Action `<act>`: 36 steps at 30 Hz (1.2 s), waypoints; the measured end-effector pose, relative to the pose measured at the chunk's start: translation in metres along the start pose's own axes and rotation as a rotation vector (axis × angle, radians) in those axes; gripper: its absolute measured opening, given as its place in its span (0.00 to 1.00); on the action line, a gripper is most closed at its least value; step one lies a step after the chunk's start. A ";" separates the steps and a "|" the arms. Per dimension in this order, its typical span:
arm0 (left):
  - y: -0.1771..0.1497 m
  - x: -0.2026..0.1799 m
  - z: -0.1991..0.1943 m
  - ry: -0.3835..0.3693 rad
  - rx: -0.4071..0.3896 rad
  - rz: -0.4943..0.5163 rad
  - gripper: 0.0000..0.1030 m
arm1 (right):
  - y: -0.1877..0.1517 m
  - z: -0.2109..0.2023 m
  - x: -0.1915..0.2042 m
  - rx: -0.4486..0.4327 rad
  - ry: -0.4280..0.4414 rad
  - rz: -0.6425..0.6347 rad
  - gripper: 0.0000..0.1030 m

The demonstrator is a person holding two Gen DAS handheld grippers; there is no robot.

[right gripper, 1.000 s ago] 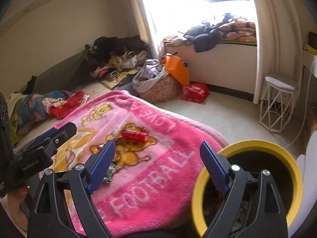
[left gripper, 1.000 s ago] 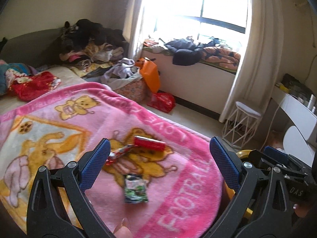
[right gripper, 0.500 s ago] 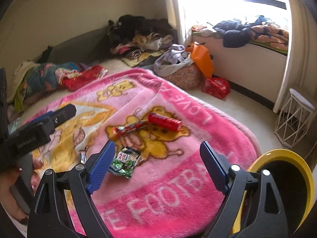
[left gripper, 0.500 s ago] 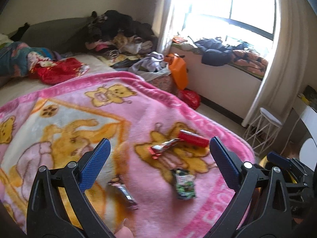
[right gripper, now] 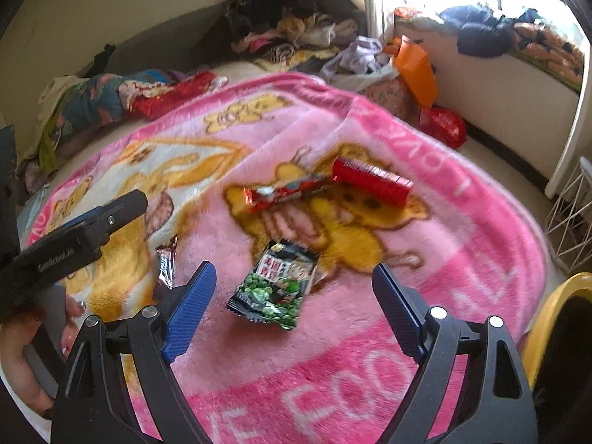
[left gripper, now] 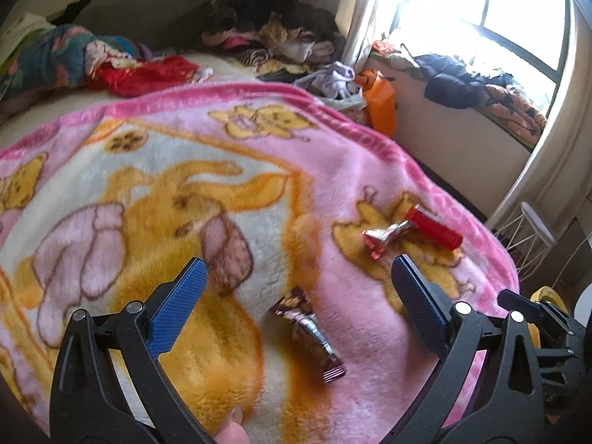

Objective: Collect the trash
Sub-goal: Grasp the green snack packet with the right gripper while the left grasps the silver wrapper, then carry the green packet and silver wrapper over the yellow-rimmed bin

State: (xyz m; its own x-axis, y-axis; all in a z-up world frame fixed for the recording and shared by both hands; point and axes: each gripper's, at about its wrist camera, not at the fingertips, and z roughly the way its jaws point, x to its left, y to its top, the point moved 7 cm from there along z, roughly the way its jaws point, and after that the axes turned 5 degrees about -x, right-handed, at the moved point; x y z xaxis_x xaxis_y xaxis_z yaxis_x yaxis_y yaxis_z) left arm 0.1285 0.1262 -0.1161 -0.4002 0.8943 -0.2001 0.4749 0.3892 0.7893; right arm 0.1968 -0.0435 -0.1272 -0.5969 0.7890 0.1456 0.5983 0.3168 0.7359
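Note:
Several pieces of trash lie on a pink cartoon blanket (right gripper: pixel 462 222). A green snack packet (right gripper: pixel 275 285) lies just ahead of my open, empty right gripper (right gripper: pixel 294 301). A red box (right gripper: pixel 372 181) and a red foil wrapper (right gripper: pixel 285 192) lie farther out. A dark brown wrapper (left gripper: pixel 309 335) lies between the fingers of my open, empty left gripper (left gripper: pixel 298 305); it also shows in the right wrist view (right gripper: pixel 166 264). The red box (left gripper: pixel 434 227) and red foil wrapper (left gripper: pixel 384 236) lie to the left gripper's right.
A yellow-rimmed bin (right gripper: pixel 551 322) stands at the bed's right edge. Clothes (left gripper: pixel 273 33) are piled at the far side of the bed. An orange bag (right gripper: pixel 414 68), a red bag (right gripper: pixel 442 125) and a white wire stool (left gripper: pixel 525 233) stand on the floor by the window.
Both grippers have swung left and lowered toward the blanket. The brown wrapper now sits between the left fingers and the green packet just ahead of the right fingers. The bin has slid to the right edge.

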 end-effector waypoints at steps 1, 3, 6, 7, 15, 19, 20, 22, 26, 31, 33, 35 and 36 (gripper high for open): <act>-0.004 0.002 0.003 -0.003 0.016 -0.006 0.86 | -0.002 0.006 0.001 0.013 0.004 0.010 0.79; -0.011 0.004 0.007 -0.011 0.040 -0.020 0.81 | -0.005 0.016 0.000 0.036 0.008 0.031 0.78; -0.021 0.006 0.011 -0.031 0.080 -0.048 0.72 | -0.011 0.028 -0.003 0.072 0.014 0.059 0.76; -0.024 0.005 0.013 -0.036 0.090 -0.052 0.68 | -0.013 0.032 -0.004 0.087 0.018 0.072 0.75; -0.049 -0.005 0.025 -0.069 0.177 -0.059 0.44 | -0.031 0.048 -0.010 0.187 0.069 0.148 0.28; -0.057 -0.009 0.028 -0.059 0.198 -0.050 0.27 | -0.030 0.036 -0.014 0.160 0.101 0.172 0.20; -0.058 -0.009 0.028 -0.056 0.201 -0.048 0.23 | -0.028 0.034 -0.014 0.152 0.104 0.175 0.19; -0.059 -0.010 0.028 -0.059 0.207 -0.055 0.18 | -0.026 0.023 -0.015 0.126 0.112 0.181 0.18; -0.058 -0.016 0.025 -0.080 0.202 -0.060 0.14 | -0.022 0.006 -0.016 0.089 0.115 0.167 0.17; -0.049 -0.030 0.014 -0.108 0.173 -0.043 0.13 | -0.023 -0.015 -0.017 0.051 0.105 0.143 0.17; -0.044 -0.035 0.009 -0.121 0.162 -0.039 0.12 | -0.024 -0.022 -0.018 0.041 0.096 0.134 0.17; -0.038 -0.042 0.004 -0.137 0.148 -0.033 0.12 | -0.024 -0.028 -0.018 0.034 0.086 0.123 0.17; -0.036 -0.045 0.002 -0.146 0.143 -0.029 0.12 | -0.024 -0.030 -0.019 0.032 0.080 0.121 0.17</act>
State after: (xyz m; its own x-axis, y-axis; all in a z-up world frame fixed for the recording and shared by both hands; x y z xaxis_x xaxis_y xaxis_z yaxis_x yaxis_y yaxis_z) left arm 0.1308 0.0721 -0.1364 -0.3025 0.9007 -0.3119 0.5750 0.4334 0.6939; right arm 0.1773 -0.0819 -0.1280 -0.5595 0.7781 0.2855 0.6844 0.2395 0.6886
